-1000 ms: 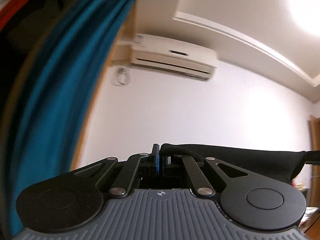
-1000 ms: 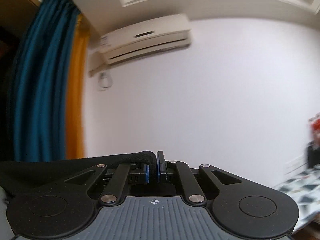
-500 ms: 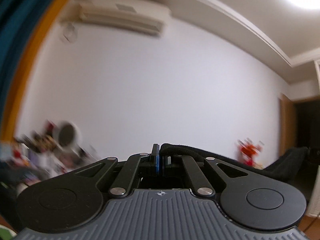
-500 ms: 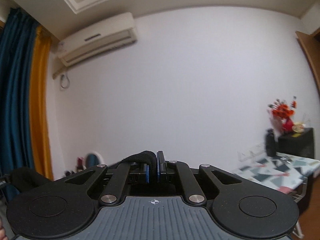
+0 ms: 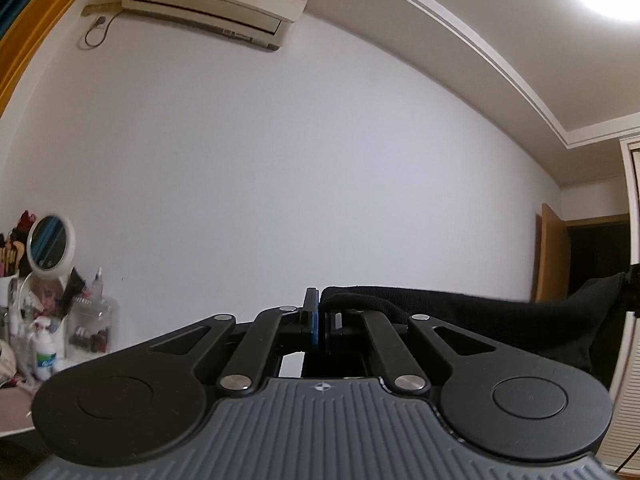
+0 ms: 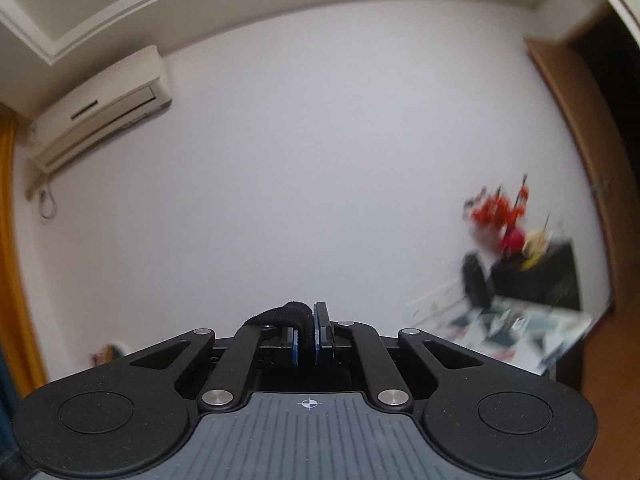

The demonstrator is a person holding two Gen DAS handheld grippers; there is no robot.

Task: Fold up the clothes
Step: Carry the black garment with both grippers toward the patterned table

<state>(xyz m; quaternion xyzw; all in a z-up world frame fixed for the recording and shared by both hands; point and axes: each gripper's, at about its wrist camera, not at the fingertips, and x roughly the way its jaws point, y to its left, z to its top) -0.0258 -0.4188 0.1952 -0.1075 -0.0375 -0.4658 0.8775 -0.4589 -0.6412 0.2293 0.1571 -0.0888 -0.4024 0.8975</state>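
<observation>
1. Left-wrist view: a black knit garment with a thick hemmed edge runs from the closed blue pads of the left gripper out to the right, stretched almost level in the air, and sags into a dark bunch at the far right edge.
2. Right-wrist view: the other end of that garment humps over the left finger and drops between the pads of the right gripper, which is clenched on it with only the cloth's thickness parting the jaws.
3. Both tools point roughly level at a plain white wall, so the garment hangs high, above any surface; none shows beneath it.
4. The step looks like carrying the spread garment to a laying spot. Doing it well means keeping both grips firm and the top edge taut.
5. Both ends should travel evenly so the cloth does not twist.
6. Blur on the red flowers and patterned tabletop suggests a fast sweep; slowing before lowering would help.
7. A cluttered shelf with a round white mirror sits left, best kept clear of.
</observation>
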